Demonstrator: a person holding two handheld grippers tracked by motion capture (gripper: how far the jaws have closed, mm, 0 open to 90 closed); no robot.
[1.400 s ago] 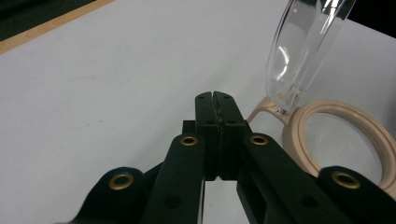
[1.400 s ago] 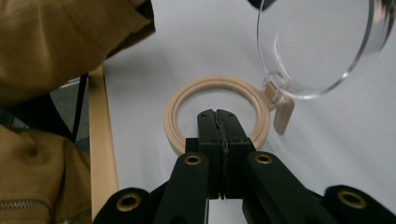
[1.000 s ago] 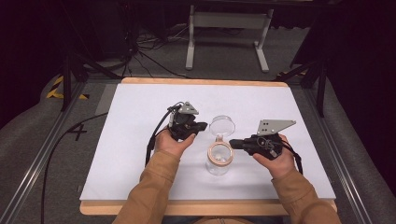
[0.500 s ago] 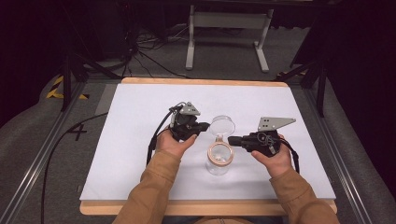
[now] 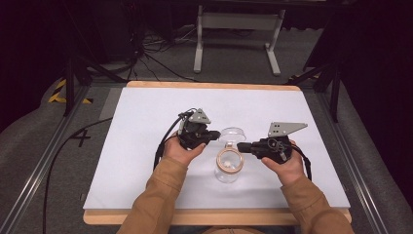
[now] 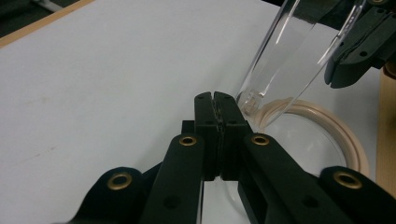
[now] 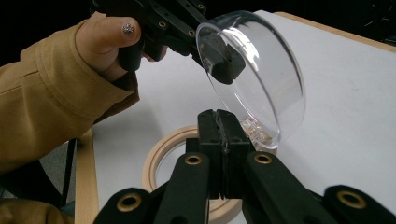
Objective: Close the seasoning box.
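In the left gripper view, the left gripper [image 6: 215,100] has its two black jaws pressed together over the white table [image 6: 93,70], touching the base of a tilted clear lid [image 6: 285,56] above a cream-rimmed jar mouth [image 6: 345,135], with the right gripper [image 6: 359,46] at far right.

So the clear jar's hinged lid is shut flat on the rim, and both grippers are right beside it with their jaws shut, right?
Not quite: the lid is tipped open, raised above the jar and its tan rim, as the right gripper view shows. Both the left gripper and right gripper are beside it, jaws shut.
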